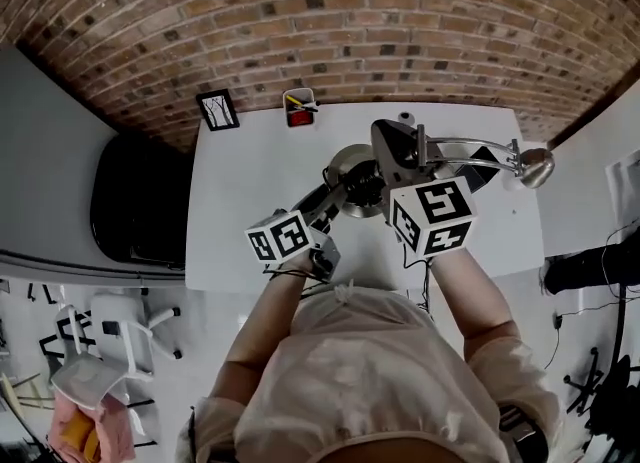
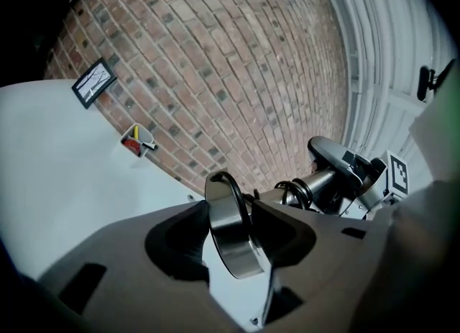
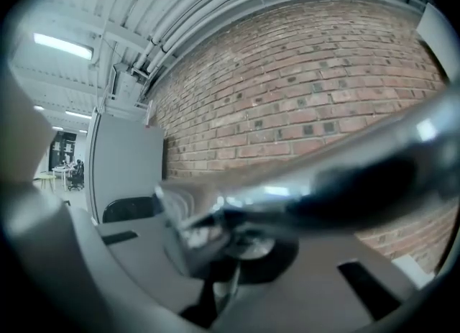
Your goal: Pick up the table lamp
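The table lamp hangs in the air above the white table point(image 1: 250, 181), held by both grippers. Its round metal base point(image 1: 350, 164) stands on edge between the jaws of my left gripper point(image 1: 335, 194), which is shut on it. In the left gripper view the base disc point(image 2: 231, 242) fills the gap of the left gripper point(image 2: 228, 213), with a black cord looped over its top. My right gripper point(image 1: 402, 149) is shut on the silver lamp arm point(image 1: 470, 148), which runs right to the lamp head point(image 1: 537, 166). The arm point(image 3: 323, 173) crosses the right gripper view as a blur over my right gripper point(image 3: 230, 252).
A small picture frame point(image 1: 217, 109) and a red pen holder point(image 1: 299, 108) stand at the table's far edge against the brick wall. A black chair point(image 1: 135, 196) sits left of the table. A white office chair point(image 1: 110, 336) is on the floor at lower left.
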{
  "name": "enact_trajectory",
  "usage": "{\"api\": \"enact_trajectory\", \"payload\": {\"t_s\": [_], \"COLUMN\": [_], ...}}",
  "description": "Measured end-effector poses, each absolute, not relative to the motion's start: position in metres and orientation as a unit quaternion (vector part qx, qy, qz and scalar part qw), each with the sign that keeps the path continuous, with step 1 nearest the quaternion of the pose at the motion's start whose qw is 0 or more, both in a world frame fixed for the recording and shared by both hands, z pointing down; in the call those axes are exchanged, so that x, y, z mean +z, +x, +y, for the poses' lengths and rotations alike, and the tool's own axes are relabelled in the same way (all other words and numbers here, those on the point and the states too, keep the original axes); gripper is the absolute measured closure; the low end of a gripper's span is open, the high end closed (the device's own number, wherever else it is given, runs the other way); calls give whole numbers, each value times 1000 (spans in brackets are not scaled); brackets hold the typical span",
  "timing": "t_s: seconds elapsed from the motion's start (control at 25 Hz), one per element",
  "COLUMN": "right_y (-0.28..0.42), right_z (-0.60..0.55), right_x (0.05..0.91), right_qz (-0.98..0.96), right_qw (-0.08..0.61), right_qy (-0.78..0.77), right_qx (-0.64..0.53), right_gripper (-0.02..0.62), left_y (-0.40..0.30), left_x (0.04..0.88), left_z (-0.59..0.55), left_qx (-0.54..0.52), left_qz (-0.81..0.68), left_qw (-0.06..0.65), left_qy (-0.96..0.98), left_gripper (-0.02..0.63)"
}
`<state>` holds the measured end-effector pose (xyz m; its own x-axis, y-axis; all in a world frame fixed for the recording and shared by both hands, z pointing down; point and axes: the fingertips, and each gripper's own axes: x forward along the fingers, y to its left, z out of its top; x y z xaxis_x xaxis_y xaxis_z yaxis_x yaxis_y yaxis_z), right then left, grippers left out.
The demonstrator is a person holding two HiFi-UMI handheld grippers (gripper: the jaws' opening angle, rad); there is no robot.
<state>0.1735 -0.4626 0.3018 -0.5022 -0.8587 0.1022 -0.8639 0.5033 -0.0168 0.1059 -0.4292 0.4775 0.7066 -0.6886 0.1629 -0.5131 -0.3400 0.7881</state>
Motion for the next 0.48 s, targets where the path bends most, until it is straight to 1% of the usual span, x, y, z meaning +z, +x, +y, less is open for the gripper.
{"api": "enact_trajectory", "payload": {"t_s": [0.12,0.48], "right_y": [180,185], "right_z": [-463,-466], "right_x": [289,286], "right_qz": [-868,-868], "right_qw": [30,32], "right_qy": [495,495], "right_qx": [32,29], "right_gripper": [566,568], "left_y": [107,116], "left_x": [463,462], "left_z": [-431,-434], "left_qx": [-108,-118], "left_qz": [-375,-371], "left_qw": [424,434], "left_qy": [817,812], "left_gripper": [413,414]}}
